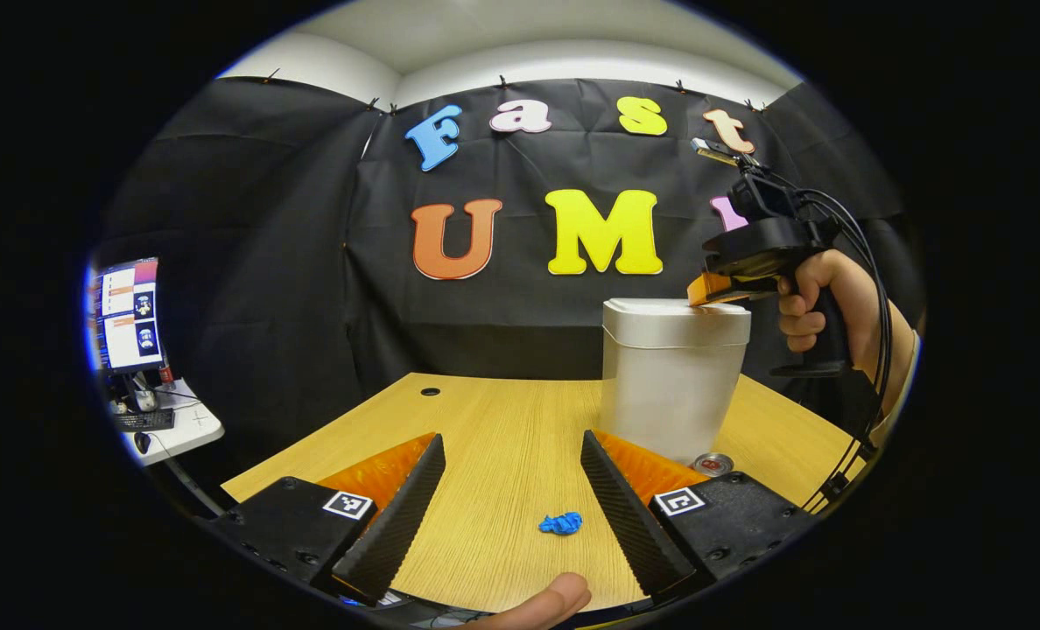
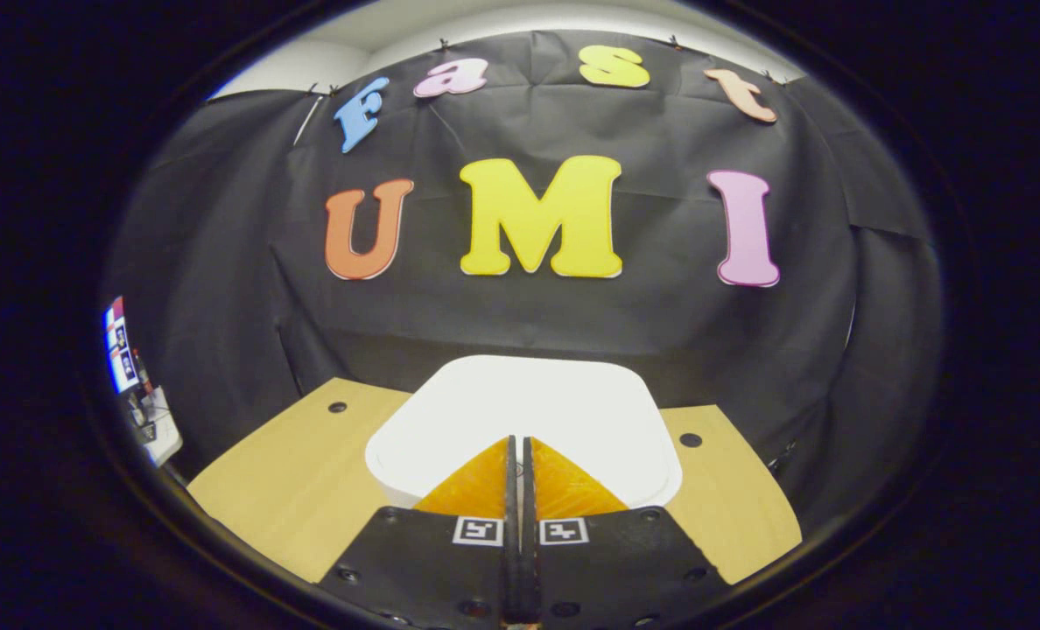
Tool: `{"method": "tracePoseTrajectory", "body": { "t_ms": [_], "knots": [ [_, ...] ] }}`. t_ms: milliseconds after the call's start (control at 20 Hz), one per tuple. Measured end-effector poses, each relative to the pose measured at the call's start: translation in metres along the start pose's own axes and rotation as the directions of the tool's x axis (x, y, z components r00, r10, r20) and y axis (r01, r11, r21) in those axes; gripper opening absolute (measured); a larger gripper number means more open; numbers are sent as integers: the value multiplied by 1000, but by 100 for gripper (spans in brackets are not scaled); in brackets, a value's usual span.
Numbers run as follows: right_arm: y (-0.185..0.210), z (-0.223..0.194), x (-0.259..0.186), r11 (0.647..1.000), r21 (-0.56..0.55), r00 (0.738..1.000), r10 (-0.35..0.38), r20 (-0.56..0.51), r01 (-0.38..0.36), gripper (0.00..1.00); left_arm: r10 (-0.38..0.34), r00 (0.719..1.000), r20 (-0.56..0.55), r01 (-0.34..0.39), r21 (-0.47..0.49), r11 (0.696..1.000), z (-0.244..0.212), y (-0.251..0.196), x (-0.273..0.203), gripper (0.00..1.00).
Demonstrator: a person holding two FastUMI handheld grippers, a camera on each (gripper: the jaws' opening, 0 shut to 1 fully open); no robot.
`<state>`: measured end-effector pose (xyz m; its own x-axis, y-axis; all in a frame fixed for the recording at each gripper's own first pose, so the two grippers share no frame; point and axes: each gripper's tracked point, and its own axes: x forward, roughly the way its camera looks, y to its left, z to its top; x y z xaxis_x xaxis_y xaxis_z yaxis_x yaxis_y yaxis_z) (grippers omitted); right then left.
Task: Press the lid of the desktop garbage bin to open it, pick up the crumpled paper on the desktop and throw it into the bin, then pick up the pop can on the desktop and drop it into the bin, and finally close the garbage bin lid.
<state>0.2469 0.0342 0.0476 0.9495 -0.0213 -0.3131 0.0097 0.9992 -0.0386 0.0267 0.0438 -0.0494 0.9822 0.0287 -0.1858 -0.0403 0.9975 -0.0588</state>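
Observation:
A white desktop bin [image 1: 671, 376] stands on the wooden desk [image 1: 502, 420], its lid [image 1: 673, 311] down. My right gripper [image 1: 704, 293], held by a hand, rests its tips on the lid's right edge; in the right gripper view the same gripper [image 2: 516, 442] is shut, tips over the white lid [image 2: 529, 407]. A small blue crumpled paper [image 1: 561, 523] lies on the desk between my left gripper's open fingers [image 1: 511, 442]. Part of a pop can's top [image 1: 713, 463] peeks out beside the bin's base, behind the left gripper's right finger.
A side table with a monitor [image 1: 126, 315] and a keyboard stands at the far left, off the desk. The desk has cable holes [image 1: 430, 391] near its back edge. A fingertip [image 1: 546, 604] shows at the bottom of the left gripper view.

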Motion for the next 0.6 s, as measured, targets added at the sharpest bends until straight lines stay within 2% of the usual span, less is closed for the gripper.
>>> {"method": "tracePoseTrajectory", "body": {
  "t_ms": [250, 450, 500, 550, 600],
  "knots": [
    [-1, -5, -4, 1000, 27, 998, 12, -58, -10, 1, -14, 1000, -17, 14, -8, 1000, -4, -4, 1, 100],
    [-9, 6, -21, 999, 54, 1000, -8, 25, 7, 1, -13, 1000, -16, 13, 3, 1000, -4, -1, 1, 100],
    [-4, 7, -27, 999, 49, 999, 6, 47, -8, 1, -9, 1000, -18, 9, 2, 1000, -4, 0, 2, 100],
    [2, 9, -34, 999, 32, 997, 23, 72, -25, 14, -4, 1000, -23, 4, 0, 1000, -5, 1, 4, 100],
    [1, 7, -38, 1000, 7, 996, 19, 91, -19, 42, 2, 1000, -31, -2, 0, 1000, -8, 2, 6, 100]
  ]
}}
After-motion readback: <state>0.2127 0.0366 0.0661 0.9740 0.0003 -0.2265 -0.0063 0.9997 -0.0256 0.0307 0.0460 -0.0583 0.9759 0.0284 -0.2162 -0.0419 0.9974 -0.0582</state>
